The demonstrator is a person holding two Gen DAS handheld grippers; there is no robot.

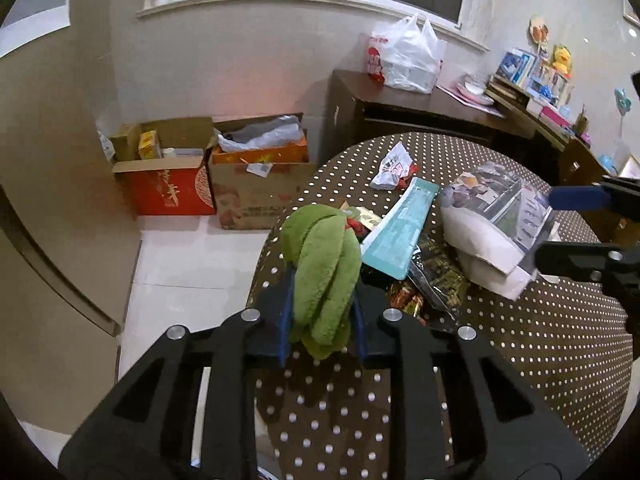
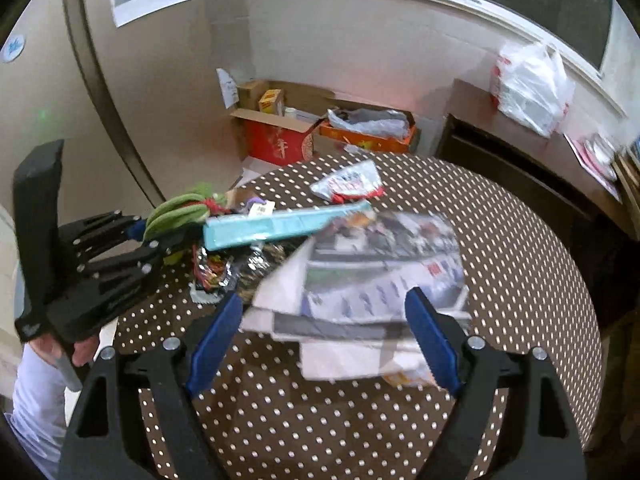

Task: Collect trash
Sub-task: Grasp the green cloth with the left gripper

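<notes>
My left gripper [image 1: 322, 320] is shut on a green plush cloth [image 1: 324, 272] at the left edge of the round dotted table [image 1: 520, 360]. The cloth also shows in the right wrist view [image 2: 180, 212], held by the left gripper [image 2: 140, 236]. My right gripper [image 2: 324, 340] is open with its blue fingers [image 2: 216, 336] on either side of a folded newspaper [image 2: 372, 272], which lies on the table [image 2: 320, 420]. The newspaper [image 1: 492, 220] and the right gripper [image 1: 560, 224] show at the right of the left wrist view. A teal flat packet [image 1: 400, 232], dark snack wrappers [image 1: 432, 280] and a white-red wrapper [image 1: 394, 168] lie in a heap.
Two open cardboard boxes [image 1: 208, 168] with rubbish stand on the tiled floor by the wall. A dark wooden cabinet [image 1: 400, 108] carries a white plastic bag [image 1: 408, 56]. Shelves with small items [image 1: 540, 80] stand at the far right. A curved wall panel [image 1: 40, 200] is at the left.
</notes>
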